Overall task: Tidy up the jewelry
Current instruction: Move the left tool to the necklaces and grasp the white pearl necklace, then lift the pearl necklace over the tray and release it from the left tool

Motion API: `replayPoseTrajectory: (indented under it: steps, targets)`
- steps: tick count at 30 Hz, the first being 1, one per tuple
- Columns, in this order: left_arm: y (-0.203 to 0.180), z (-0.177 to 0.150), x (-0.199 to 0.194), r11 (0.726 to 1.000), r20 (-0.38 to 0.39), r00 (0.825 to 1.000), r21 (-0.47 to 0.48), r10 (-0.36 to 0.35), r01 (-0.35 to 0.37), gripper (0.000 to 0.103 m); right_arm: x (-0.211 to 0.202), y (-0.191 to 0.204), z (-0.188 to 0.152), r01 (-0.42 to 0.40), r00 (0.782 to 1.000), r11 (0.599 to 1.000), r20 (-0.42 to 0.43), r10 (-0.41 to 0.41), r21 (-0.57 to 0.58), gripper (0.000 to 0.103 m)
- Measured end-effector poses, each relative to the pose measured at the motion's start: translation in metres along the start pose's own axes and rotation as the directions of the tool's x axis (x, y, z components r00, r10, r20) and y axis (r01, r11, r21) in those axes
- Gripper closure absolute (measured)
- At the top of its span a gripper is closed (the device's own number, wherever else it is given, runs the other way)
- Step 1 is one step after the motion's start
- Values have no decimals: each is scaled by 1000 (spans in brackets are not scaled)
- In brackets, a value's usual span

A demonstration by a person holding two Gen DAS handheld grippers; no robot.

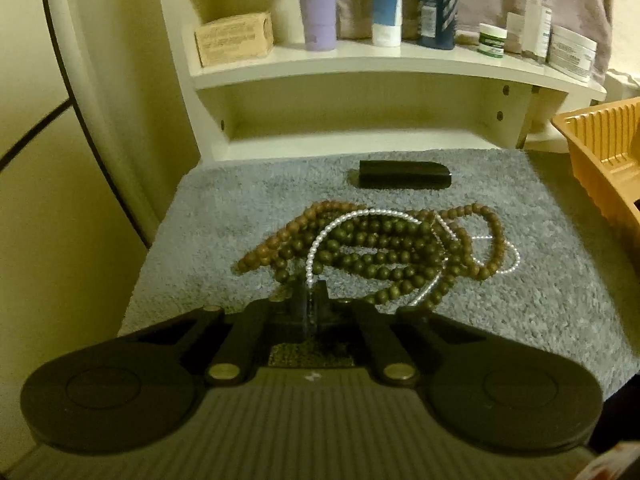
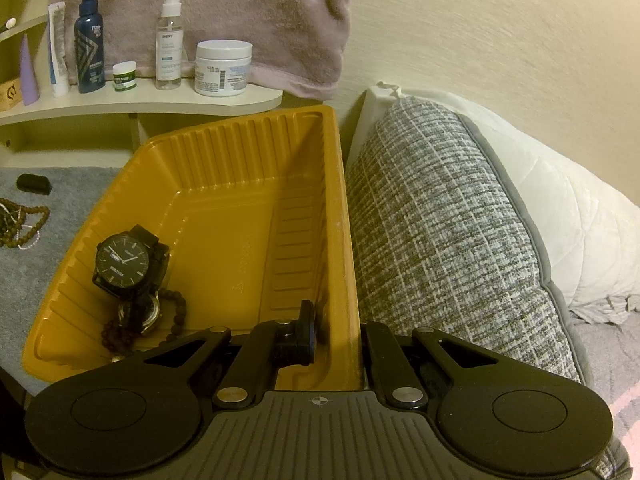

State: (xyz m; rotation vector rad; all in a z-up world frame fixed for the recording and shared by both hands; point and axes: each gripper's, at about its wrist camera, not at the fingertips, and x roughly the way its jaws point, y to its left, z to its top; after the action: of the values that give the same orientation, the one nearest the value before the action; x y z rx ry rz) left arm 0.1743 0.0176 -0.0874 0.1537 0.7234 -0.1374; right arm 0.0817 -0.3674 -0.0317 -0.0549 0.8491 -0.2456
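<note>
Grey, short-piled towelling mat [image 1: 240,216] covers the worktop and serves as the landmark for everything else. Near its middle lies a tangled heap of jewelry: a strand of dark olive-green round beads [image 1: 372,248], a strand of smaller reddish-brown wooden beads [image 1: 280,232] looped around and over it, and a thin string of small white pearls [image 1: 340,220] arching across both. Toward the far edge of the mat, apart from the heap, rests a small black oblong case [image 1: 404,175]. Behind the mat stands a white shelf unit [image 1: 360,60] carrying bottles and jars.

At the near edge of the heap, the left claw [image 1: 311,300] has its jaws drawn together on the end of the pearl string, which rises from between the fingertips into the pile.

Off the mat's right edge sits an orange ribbed plastic tray [image 2: 332,184]. Inside it, toward the corner closest to the mat, lie a black wristwatch with a dark dial [image 2: 124,262], a second smaller gold-rimmed watch [image 2: 146,312] partly beneath it, and a dark brown bead bracelet [image 2: 176,308] curled beside them. The right claw [image 2: 340,332] is clamped on the tray's right-hand wall, one black finger [image 2: 306,320] inside the tray; the other is hidden beyond the wall. Beyond the tray leans a grey woven cushion [image 2: 440,240].
</note>
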Motion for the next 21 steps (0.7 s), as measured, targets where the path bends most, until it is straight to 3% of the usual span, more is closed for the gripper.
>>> replayPoseTrajectory:
  steps: [9,21]
  targets:
    - [-1,25,-43,999,167,986,49,-3,-5,101,-1,1,1,-2,1000,1000,6,2,-2,97]
    - [-17,94,-91,990,349,932,129,-95,53,101,-3,2,2,-1,1000,1000,19,1,-2,97]
